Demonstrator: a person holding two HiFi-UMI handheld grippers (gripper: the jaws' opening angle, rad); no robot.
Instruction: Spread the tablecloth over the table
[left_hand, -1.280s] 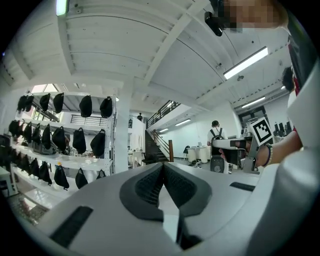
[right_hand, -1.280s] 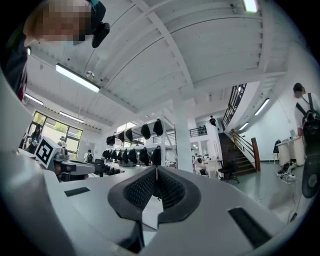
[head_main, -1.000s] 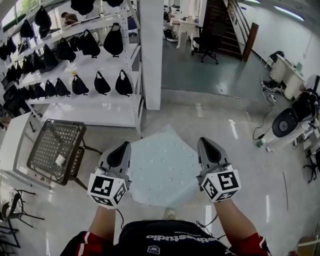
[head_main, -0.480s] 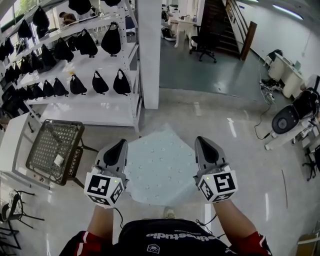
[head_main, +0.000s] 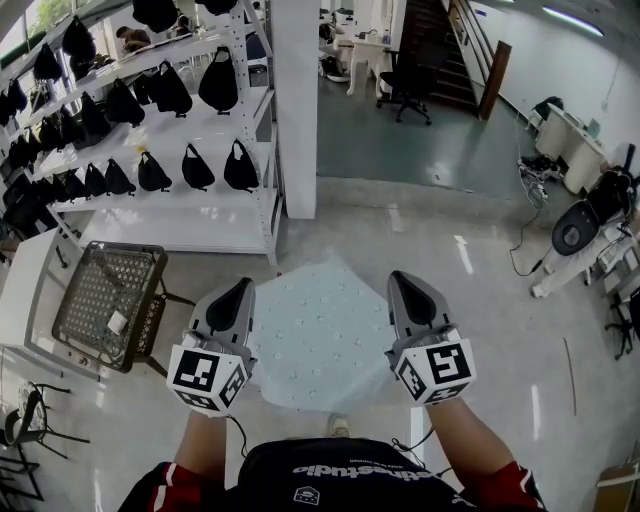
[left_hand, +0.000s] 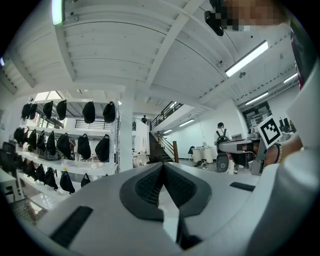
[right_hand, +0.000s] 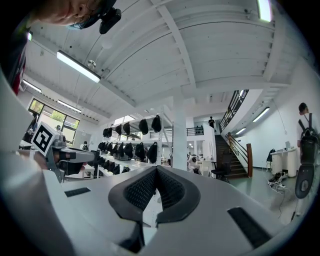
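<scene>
The pale blue dotted tablecloth (head_main: 320, 335) hangs stretched between my two grippers above the floor, in front of my body. My left gripper (head_main: 243, 290) holds its left edge and my right gripper (head_main: 400, 282) its right edge, both pointing level and away from me. In the left gripper view the left gripper (left_hand: 162, 170) has its jaws together, with a thin pale strip of cloth (left_hand: 168, 212) pinched between the dark pads. The right gripper (right_hand: 156, 171) looks the same, with a strip of cloth (right_hand: 150, 212) in its jaws. No table top shows under the cloth.
A dark wire-mesh chair (head_main: 108, 300) stands to the left on the floor. Behind it are white shelves (head_main: 170, 215) with several black bags, and a white pillar (head_main: 296, 110) is straight ahead. Office chairs and stairs lie farther back, and a machine with cables (head_main: 575, 235) stands at the right.
</scene>
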